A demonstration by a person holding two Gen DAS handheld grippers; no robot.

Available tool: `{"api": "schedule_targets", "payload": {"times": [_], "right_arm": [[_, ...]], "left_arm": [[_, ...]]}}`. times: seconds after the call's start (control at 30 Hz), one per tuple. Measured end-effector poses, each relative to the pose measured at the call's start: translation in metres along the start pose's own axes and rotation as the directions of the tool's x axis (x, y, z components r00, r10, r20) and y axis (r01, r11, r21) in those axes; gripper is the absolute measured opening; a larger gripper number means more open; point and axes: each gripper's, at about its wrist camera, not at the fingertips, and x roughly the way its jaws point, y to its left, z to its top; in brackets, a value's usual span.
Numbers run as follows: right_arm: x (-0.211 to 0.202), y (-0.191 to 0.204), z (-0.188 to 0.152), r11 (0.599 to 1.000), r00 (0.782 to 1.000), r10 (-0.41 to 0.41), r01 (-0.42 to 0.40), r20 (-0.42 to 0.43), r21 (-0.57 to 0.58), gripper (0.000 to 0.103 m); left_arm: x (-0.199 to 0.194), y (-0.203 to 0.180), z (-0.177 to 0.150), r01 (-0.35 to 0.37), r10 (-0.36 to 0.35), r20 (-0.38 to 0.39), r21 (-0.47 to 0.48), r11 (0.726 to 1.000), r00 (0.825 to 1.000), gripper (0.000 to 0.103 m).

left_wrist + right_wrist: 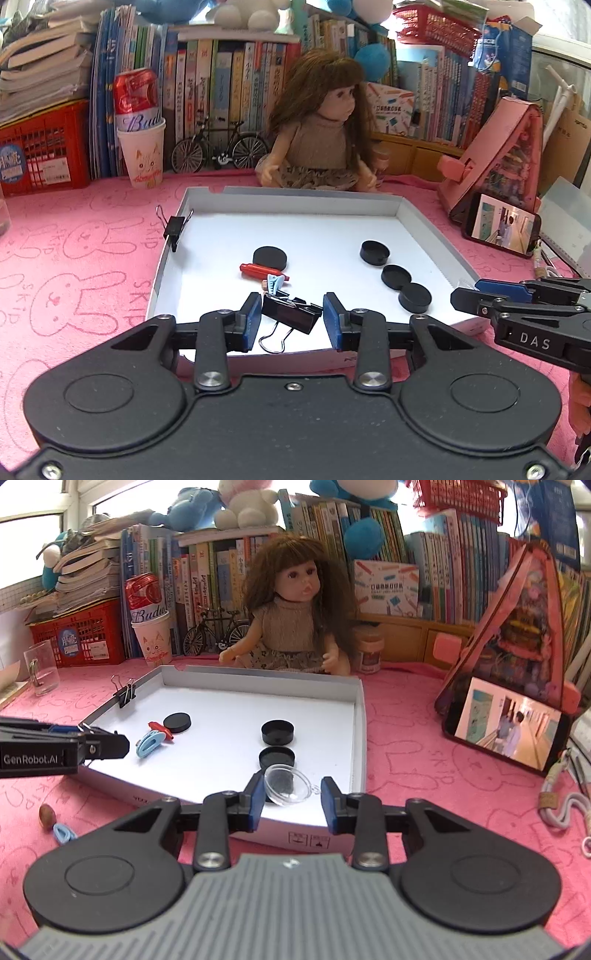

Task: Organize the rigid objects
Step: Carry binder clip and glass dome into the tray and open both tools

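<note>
A white shallow box (207, 195) (360, 716) lies on the pink cloth. Inside are several black round caps (374, 252) (277, 732), a red pen-like piece (258, 272) and a blue clip (149, 741). My left gripper (290, 319) is open, its fingers either side of a black binder clip (291, 313) at the box's near edge. My right gripper (290, 799) is open around a clear round lid (287, 783) lying over the nearest black cap. Another binder clip (173, 226) (125, 694) is clamped on the box's left wall.
A doll (321, 125) sits behind the box, with books, a toy bicycle (219, 147) and a can in a paper cup (142, 147). A phone (506, 727) leans on a pink case at right. A nut (48, 815) and a blue loop lie front left.
</note>
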Motion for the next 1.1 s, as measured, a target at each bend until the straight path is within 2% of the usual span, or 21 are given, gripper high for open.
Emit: {"api": "schedule_targets", "payload": {"times": [0.1,0.3,0.5,0.63,1.0,1.1], "right_arm": [[0.007,-0.003,0.003,0.999,0.999,0.02,-0.019,-0.029,0.034,0.039],[0.027,-0.002,0.02,0.999,0.985,0.004,0.004,-0.17,0.049,0.039],[0.052,0.003,0.029,0.999,0.953,0.005,0.006,-0.302,0.037,0.039],[0.057,0.006,0.029,0.999,0.957,0.0,0.012,-0.291,0.037,0.039],[0.071,0.004,0.031,0.998,0.978,-0.002,0.017,-0.209,0.068,0.039],[0.07,0.003,0.031,0.997,0.981,0.011,0.004,-0.194,0.076,0.042]], "left_arm": [[0.007,0.003,0.0,-0.002,0.001,-0.019,-0.017,1.0,1.0,0.034],[0.022,0.008,0.001,0.012,-0.016,-0.074,-0.06,0.998,0.997,0.034],[0.034,0.011,0.002,0.011,-0.021,-0.103,-0.089,0.996,0.994,0.034],[0.037,0.009,0.002,0.018,-0.028,-0.105,-0.089,0.996,0.994,0.034],[0.054,0.009,0.007,-0.027,0.018,-0.086,-0.101,0.995,0.996,0.035],[0.055,0.01,0.008,-0.026,0.018,-0.087,-0.099,0.995,0.996,0.035]]}}
